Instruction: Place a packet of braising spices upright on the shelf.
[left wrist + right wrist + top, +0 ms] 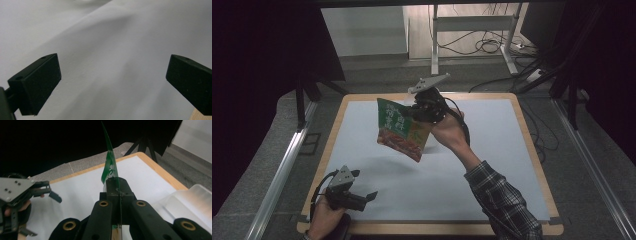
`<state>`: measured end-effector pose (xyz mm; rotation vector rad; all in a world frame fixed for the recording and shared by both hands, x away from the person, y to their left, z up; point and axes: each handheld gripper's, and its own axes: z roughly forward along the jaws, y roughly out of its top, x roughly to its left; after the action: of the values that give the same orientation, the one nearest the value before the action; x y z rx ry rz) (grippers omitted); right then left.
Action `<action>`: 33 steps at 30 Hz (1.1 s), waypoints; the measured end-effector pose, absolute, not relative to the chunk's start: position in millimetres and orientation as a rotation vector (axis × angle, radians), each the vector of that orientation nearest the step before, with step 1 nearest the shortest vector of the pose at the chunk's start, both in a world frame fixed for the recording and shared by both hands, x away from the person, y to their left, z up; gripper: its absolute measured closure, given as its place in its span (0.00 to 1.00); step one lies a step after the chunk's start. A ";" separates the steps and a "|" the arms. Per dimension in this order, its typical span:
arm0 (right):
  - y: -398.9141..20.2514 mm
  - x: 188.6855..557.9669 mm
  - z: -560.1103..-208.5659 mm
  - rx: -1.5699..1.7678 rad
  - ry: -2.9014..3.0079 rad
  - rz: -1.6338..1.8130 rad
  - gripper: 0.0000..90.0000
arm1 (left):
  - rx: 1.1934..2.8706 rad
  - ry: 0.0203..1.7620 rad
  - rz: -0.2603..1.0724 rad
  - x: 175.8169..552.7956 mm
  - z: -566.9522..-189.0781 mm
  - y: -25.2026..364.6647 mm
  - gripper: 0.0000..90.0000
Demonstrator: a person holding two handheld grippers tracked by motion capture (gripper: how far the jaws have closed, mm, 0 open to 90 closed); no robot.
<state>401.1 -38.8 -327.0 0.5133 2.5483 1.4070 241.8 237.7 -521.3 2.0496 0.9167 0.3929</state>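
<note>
A green food packet [399,129] with a red-brown picture hangs tilted in the air over the middle of the white-covered table [492,150]. My right gripper [419,112] is shut on the packet's right edge, and a hand holds it up from the right. In the right gripper view the jaws [117,182] pinch the thin packet [109,162] edge-on. My left gripper [369,196] rests low at the table's front left corner. Its jaws [113,75] stand wide open over the white sheet with nothing between them. It also appears at the left of the right gripper view [53,195].
The table has a wooden rim [532,145]. A translucent plastic piece [190,200] lies at the right of the right gripper view. Black curtains stand at both sides. A desk frame [472,30] and cables on the floor lie behind the table.
</note>
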 end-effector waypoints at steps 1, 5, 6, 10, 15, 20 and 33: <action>-36.6 403.3 -325.6 0.512 2.544 1.408 0.99 | 2.054 0.914 0.394 241.9 -521.2 237.9 0.00; -28.4 411.9 -320.4 0.510 2.528 1.406 0.99 | 2.053 0.914 0.391 241.9 -521.2 238.0 0.00; -27.1 415.0 -319.4 0.506 2.524 1.408 0.99 | 2.053 0.914 0.391 241.9 -521.3 238.0 0.00; -23.0 426.1 -315.8 0.527 2.513 1.428 0.99 | 2.048 0.915 0.387 242.0 -521.6 237.7 0.00; -17.9 438.1 -312.2 0.537 2.495 1.451 0.99 | 2.051 0.913 0.387 242.1 -521.8 237.5 0.00; -11.4 448.8 -307.6 0.544 2.472 1.460 0.99 | 2.053 0.913 0.382 242.3 -522.2 237.3 0.00; -5.4 470.6 -290.1 0.561 2.411 1.483 0.99 | 2.060 0.912 0.378 241.5 -523.1 238.7 0.00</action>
<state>470.6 -5.4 -290.1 0.5606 2.4109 1.4833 241.5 238.7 -523.1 2.0599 0.9121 0.3778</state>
